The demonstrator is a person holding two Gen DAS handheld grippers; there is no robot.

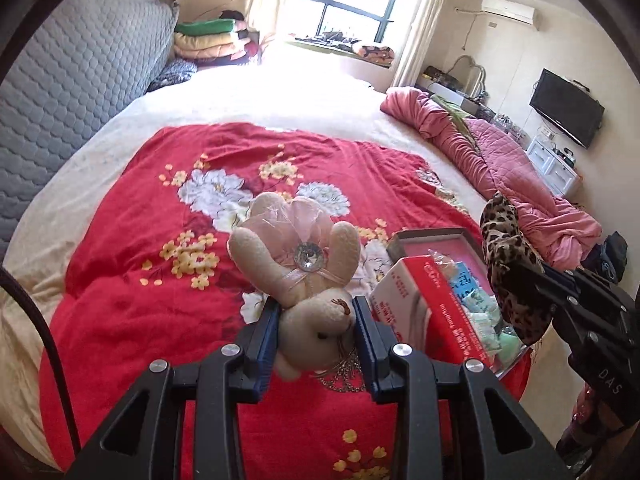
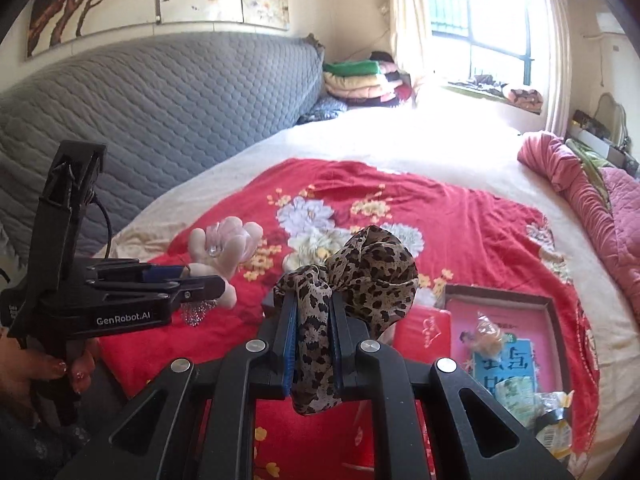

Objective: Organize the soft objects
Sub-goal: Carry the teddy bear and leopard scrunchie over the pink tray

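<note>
Plush bunny (image 1: 308, 276), cream with a pink gauze bow and a clear gem, hangs upside down over the red floral blanket (image 1: 160, 220); the left gripper (image 1: 316, 320) clamps its head between blue pads, and its legs point away toward the window. Beside it, the right gripper (image 2: 314, 328) is clenched on a leopard-print scarf (image 2: 368, 272), bunched into a knot above the pads with a tail drooping below. Open blanket spreads ahead and left. To the right lies an open box (image 2: 556, 312) of packets, near the blanket's edge, with a rumpled pink quilt (image 1: 500, 160) beyond.
</note>
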